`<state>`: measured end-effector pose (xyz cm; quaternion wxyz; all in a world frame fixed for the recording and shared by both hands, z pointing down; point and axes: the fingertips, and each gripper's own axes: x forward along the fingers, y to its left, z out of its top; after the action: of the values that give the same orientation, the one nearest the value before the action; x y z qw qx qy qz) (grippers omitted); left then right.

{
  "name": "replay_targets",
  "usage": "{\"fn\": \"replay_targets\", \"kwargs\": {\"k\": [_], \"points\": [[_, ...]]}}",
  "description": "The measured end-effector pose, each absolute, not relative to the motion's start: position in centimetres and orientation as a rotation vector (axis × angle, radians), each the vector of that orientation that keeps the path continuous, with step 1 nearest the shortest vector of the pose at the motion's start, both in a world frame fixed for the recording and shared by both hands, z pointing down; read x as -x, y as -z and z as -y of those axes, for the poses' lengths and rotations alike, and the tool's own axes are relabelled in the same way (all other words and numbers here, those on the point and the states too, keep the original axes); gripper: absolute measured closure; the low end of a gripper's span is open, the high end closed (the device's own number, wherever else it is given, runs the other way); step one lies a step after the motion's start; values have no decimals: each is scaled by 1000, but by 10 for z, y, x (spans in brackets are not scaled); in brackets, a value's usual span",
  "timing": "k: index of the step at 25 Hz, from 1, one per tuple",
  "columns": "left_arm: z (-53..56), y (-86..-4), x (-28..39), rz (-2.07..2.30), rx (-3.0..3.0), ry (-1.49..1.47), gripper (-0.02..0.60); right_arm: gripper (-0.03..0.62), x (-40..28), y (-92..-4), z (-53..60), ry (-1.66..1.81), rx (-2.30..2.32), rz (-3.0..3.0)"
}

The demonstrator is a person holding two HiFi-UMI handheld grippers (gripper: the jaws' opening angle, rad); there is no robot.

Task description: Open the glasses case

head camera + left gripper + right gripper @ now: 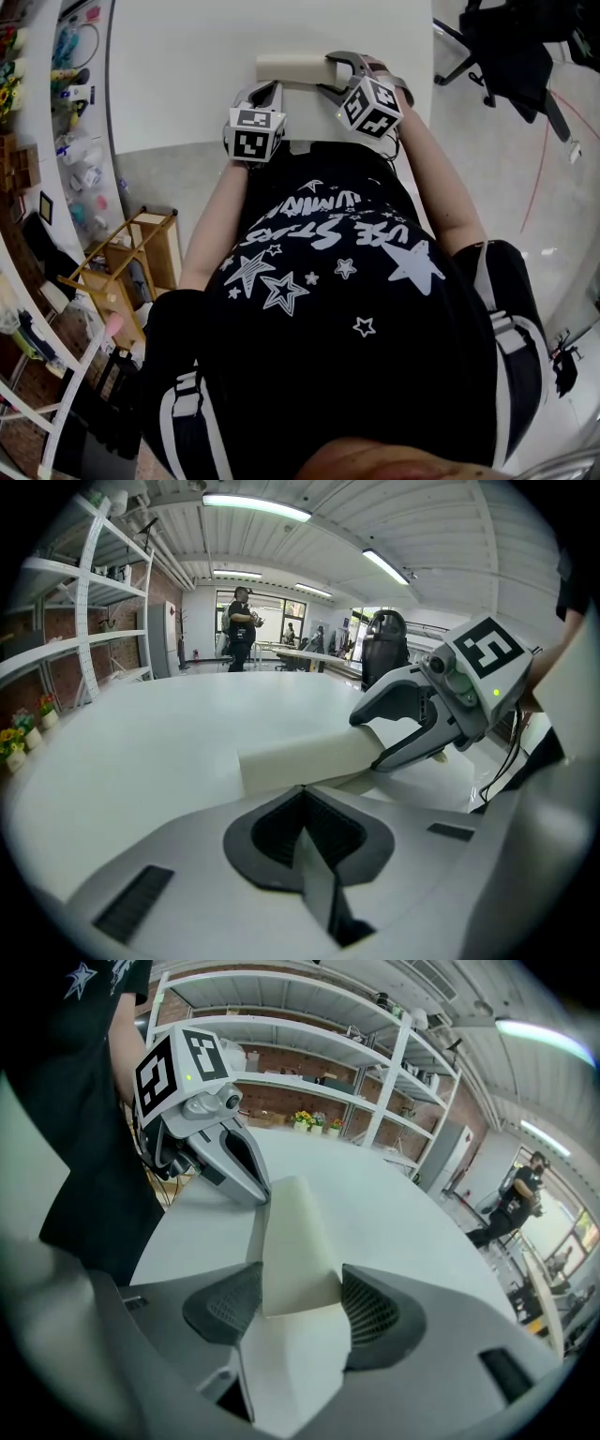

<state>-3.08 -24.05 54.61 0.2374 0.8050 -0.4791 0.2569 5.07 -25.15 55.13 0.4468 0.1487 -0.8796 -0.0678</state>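
Observation:
A cream glasses case (289, 67) lies closed on the white table (178, 84), close to its near edge. My right gripper (328, 77) is shut on the case's right end; in the right gripper view the case (294, 1227) sits squeezed between the two dark pads (225, 1309) of that gripper (298, 1290). My left gripper (274, 90) is shut, its tips at the case's near long edge. In the left gripper view the case (300, 758) lies just past the left gripper's (302, 791) closed tips. I see nothing held between them.
A person's torso and arms fill the near side of the table. Left of the table are shelves of small items (70, 66) and a wooden rack (131, 258). An office chair (511, 47) stands at the upper right. Another person (240, 628) stands far off.

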Motion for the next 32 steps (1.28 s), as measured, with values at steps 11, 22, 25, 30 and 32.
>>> {"fn": "replay_targets", "kwargs": {"k": [11, 22, 25, 30, 32], "points": [[240, -546, 31, 1307, -2208, -695, 569, 326, -51, -552, 252, 121, -320, 2142], [240, -547, 32, 1282, -2211, -678, 569, 324, -53, -547, 256, -41, -296, 2207], [240, -548, 31, 1264, -2216, -681, 569, 325, -55, -544, 258, -67, -323, 2208], [241, -547, 29, 1233, -2226, -676, 569, 326, -58, -519, 276, -76, -448, 2278], [240, -547, 31, 1222, -2236, -678, 569, 326, -58, -510, 285, -99, -496, 2301]]}}
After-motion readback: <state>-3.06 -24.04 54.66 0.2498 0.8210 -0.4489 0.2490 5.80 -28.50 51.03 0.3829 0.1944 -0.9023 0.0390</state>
